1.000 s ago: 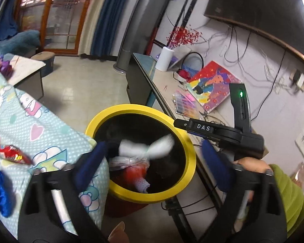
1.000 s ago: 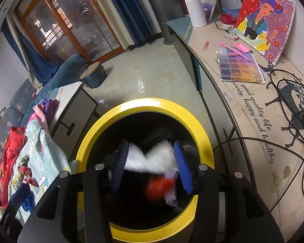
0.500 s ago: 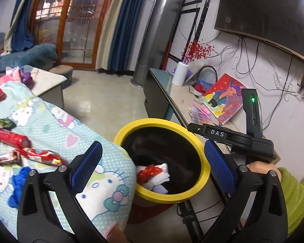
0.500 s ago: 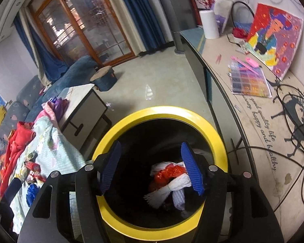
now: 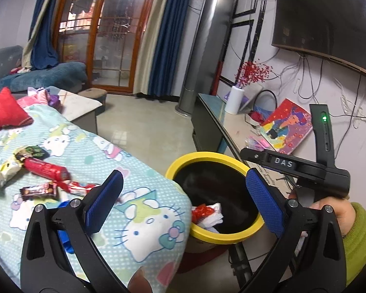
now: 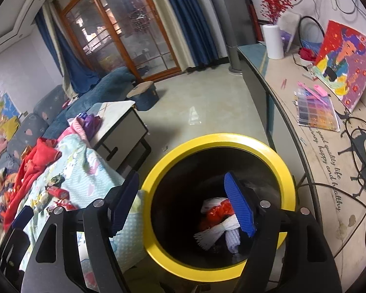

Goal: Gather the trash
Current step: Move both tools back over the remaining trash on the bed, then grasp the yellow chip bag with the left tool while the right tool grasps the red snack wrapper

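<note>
A yellow-rimmed black trash bin [image 6: 217,139] stands beside the bed; it also shows in the left wrist view [image 5: 202,155]. White and red crumpled trash [image 6: 217,217] lies inside it, also visible in the left wrist view [image 5: 207,213]. My right gripper [image 6: 183,205] is open and empty above the bin's left rim. My left gripper [image 5: 185,202] is open and empty over the bed's edge beside the bin. Red snack wrappers [image 5: 45,169] and a small dark bar wrapper [image 5: 37,190] lie on the Hello Kitty blanket [image 5: 139,219].
A long desk [image 6: 324,151] with a painting [image 6: 344,61], bead box, cables and a white roll runs along the right wall. A low bedside table [image 6: 119,127] stands past the bed. Red clothing [image 5: 5,112] lies on the bed.
The white and red trash dropped from the right gripper into the bin. Both grippers opened wider and drew back up and left; the bed with its wrappers came into view.
</note>
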A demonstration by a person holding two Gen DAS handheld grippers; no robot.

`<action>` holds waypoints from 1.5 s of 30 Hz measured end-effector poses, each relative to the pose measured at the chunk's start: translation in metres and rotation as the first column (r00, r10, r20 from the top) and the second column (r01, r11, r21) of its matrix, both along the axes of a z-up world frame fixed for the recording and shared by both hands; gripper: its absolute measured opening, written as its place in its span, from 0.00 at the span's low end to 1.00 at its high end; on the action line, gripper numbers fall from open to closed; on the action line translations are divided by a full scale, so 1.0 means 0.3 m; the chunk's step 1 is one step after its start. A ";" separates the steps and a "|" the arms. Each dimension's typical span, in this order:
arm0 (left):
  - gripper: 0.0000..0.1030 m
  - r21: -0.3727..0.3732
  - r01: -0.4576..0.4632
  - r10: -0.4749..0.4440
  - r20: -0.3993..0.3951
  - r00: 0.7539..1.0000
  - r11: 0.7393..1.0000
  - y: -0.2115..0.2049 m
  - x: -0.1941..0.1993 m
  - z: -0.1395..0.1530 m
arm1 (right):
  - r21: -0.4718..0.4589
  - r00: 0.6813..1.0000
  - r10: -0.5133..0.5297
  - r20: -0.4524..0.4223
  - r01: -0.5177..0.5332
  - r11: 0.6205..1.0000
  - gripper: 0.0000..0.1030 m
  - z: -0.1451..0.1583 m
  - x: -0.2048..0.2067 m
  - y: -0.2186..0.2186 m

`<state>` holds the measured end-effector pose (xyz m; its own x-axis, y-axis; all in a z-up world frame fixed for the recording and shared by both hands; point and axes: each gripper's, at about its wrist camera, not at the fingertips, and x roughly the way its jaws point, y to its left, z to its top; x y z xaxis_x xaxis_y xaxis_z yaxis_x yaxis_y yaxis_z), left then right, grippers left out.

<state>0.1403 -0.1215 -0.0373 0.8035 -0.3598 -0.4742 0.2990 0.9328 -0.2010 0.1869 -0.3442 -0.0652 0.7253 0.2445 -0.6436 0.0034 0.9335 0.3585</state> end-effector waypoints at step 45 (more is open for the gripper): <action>0.89 -0.021 -0.362 0.363 0.097 0.927 0.932 0.445 -0.057 0.041 | -0.153 0.915 0.399 0.057 -0.387 0.909 0.68 0.100 -0.095 0.538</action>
<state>0.1230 0.0120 -0.0250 0.9217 -0.0362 -0.3861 -0.0411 0.9809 -0.1901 0.1584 -0.1828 -0.0351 0.6423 0.4353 -0.6309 -0.3983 0.8928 0.2105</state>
